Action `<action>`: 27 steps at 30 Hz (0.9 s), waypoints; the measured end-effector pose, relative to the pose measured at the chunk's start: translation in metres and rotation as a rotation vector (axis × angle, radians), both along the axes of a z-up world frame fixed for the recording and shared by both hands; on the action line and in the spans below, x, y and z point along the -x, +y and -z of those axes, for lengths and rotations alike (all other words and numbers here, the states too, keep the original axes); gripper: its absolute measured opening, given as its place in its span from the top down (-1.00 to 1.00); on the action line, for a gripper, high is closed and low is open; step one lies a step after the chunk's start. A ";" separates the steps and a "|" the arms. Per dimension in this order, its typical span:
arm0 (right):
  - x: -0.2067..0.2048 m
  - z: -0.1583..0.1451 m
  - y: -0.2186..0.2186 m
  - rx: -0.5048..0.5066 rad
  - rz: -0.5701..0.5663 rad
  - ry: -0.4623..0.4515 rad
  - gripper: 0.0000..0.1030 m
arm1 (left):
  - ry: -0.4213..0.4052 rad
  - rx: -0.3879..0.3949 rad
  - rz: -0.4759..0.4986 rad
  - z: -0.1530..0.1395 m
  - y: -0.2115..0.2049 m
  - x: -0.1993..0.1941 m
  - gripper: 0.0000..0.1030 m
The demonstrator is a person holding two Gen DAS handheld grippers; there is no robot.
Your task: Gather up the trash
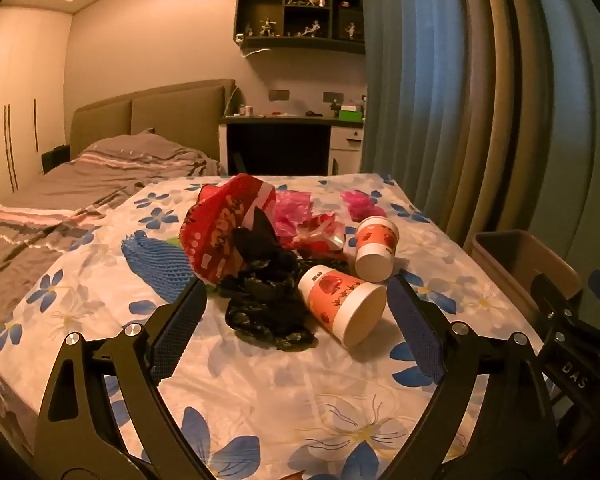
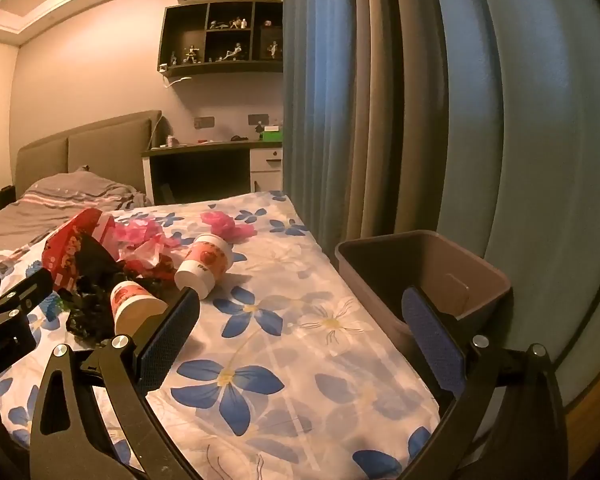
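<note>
A trash pile lies on the flowered sheet [image 1: 260,392]: a near paper cup [image 1: 342,304] on its side, a far paper cup [image 1: 376,248], a crumpled black bag [image 1: 268,300], a red snack bag [image 1: 216,224], pink wrappers [image 1: 292,208] and blue foam netting [image 1: 156,256]. My left gripper [image 1: 296,304] is open and empty, its jaws on either side of the black bag and near cup, a little short of them. My right gripper [image 2: 300,308] is open and empty over the bed's right edge. The near cup [image 2: 134,308], far cup [image 2: 206,264] and brown bin [image 2: 424,276] show in the right wrist view.
The brown bin [image 1: 520,264] stands beside the bed on the right, against blue-grey curtains [image 1: 480,100]. A grey duvet [image 1: 60,184] and headboard lie at the far left. A desk [image 1: 292,140] and wall shelf stand behind the bed.
</note>
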State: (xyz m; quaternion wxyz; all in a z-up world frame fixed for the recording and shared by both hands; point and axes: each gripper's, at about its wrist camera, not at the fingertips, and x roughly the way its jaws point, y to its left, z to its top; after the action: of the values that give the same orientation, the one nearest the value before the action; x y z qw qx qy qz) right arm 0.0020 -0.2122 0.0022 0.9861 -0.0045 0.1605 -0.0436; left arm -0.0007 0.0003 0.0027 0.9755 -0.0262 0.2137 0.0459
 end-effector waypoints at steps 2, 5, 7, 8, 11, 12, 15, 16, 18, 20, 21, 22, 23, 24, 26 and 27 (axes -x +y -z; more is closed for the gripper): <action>-0.001 0.002 -0.001 0.002 -0.001 -0.001 -0.90 | -0.001 0.003 -0.002 0.000 0.001 0.002 -0.75; 0.000 0.002 -0.001 0.001 -0.001 -0.001 -0.90 | -0.003 0.003 -0.001 0.000 0.002 0.002 -0.75; 0.000 0.002 -0.001 0.000 -0.001 -0.002 -0.90 | -0.003 0.003 -0.001 0.000 0.002 0.002 -0.75; -0.001 0.002 0.000 0.000 -0.001 -0.001 -0.90 | -0.003 0.002 -0.002 0.000 0.002 0.002 -0.75; 0.000 0.002 -0.002 -0.001 0.000 -0.002 -0.90 | -0.003 0.004 -0.005 0.000 0.004 0.002 -0.75; 0.000 0.002 -0.001 -0.001 0.000 -0.002 -0.90 | -0.002 0.004 -0.006 0.000 0.004 0.002 -0.75; 0.000 0.001 0.002 0.000 -0.001 -0.004 -0.90 | -0.002 0.002 0.001 0.000 0.002 0.003 -0.75; -0.001 0.003 -0.007 -0.002 -0.001 -0.001 -0.90 | -0.002 0.002 0.001 0.000 0.002 0.003 -0.75; -0.001 0.003 -0.005 -0.004 -0.003 -0.002 -0.90 | -0.002 0.003 0.001 0.000 0.003 0.003 -0.75; -0.001 0.003 -0.004 -0.003 -0.002 -0.003 -0.90 | -0.001 0.001 0.000 0.000 0.003 0.003 -0.75; 0.000 0.002 -0.003 -0.003 -0.002 -0.004 -0.90 | 0.000 0.002 0.000 0.000 0.004 0.003 -0.75; 0.000 0.002 0.000 -0.003 -0.001 -0.005 -0.90 | 0.000 0.003 0.001 0.000 0.004 0.003 -0.75; 0.000 0.002 0.002 -0.002 -0.001 -0.005 -0.90 | 0.000 0.003 0.001 0.000 0.004 0.003 -0.75; -0.001 0.002 -0.001 -0.003 -0.002 -0.003 -0.90 | 0.000 0.003 0.000 -0.001 0.005 0.003 -0.75; -0.001 0.002 -0.001 -0.005 -0.002 -0.003 -0.90 | -0.001 0.004 0.004 0.001 0.002 0.003 -0.75; -0.001 0.002 -0.002 -0.004 -0.003 -0.002 -0.90 | -0.001 0.004 0.004 0.000 0.002 0.003 -0.75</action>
State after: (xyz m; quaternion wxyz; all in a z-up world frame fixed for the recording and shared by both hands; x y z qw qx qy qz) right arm 0.0030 -0.2137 0.0002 0.9863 -0.0025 0.1594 -0.0419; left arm -0.0038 0.0025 0.0024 0.9756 -0.0275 0.2132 0.0434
